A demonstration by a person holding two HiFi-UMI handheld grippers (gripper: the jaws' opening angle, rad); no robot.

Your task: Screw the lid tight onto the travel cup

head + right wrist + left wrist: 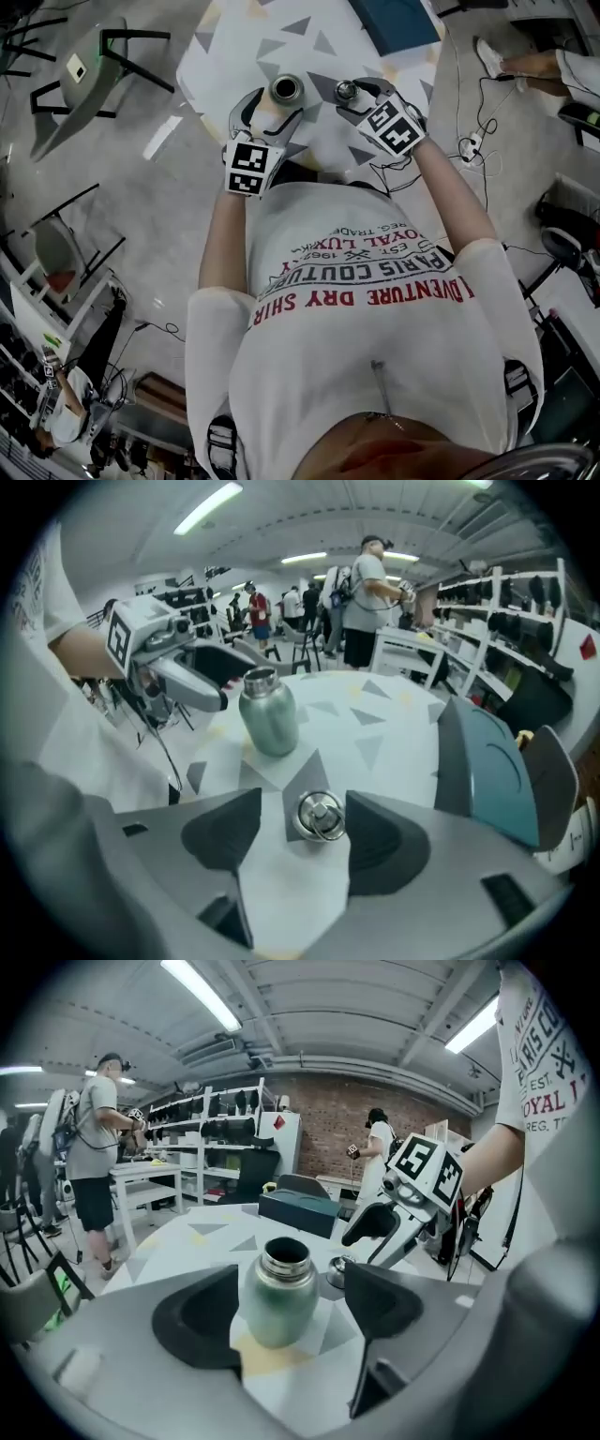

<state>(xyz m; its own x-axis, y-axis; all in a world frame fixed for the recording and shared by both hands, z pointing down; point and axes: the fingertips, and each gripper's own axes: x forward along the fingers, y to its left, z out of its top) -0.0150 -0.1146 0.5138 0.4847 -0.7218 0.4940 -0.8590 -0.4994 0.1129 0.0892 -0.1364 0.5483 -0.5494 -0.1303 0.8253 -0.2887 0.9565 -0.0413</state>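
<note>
Travel cup [278, 1297] lidless, lid [321, 816] just beside.

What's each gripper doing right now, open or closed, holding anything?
Left gripper: open, the travel cup stands between its jaws, not gripped.
Right gripper: open, the lid lies between its jaws, not gripped.

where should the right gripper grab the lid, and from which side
Take the lid by its round rim, coming from above: it lies flat on the table, ring handle up, so the sides are free. The right gripper has open jaws flanking it.
</note>
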